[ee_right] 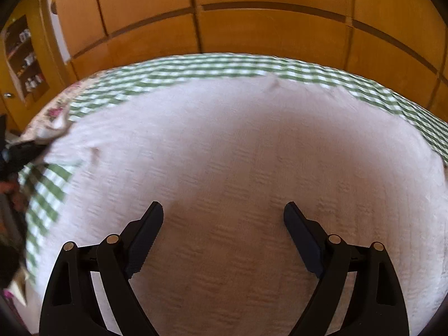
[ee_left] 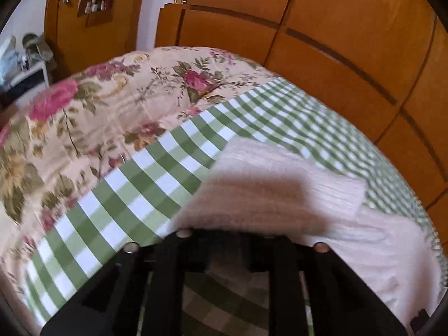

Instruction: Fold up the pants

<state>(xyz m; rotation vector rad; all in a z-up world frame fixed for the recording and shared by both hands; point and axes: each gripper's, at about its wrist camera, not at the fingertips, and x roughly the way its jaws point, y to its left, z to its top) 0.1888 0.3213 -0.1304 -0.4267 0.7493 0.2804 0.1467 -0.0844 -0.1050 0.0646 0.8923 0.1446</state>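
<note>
Pink ribbed pants (ee_right: 238,145), perhaps knit, on checked sheet (ee_right: 196,67)

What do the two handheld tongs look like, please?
The right tongs are matte black plastic: two curved, hollowed linkage arms with silver pivot pins, ending in flat dark pads with a toothed edge. The left tongs share the black frame and silver pins; their tips are too blurred to describe.

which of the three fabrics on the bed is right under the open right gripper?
The pale pink pants. They are plain and ribbed, unlike the green checked sheet and the floral cover, and lie beneath the right gripper.
</note>
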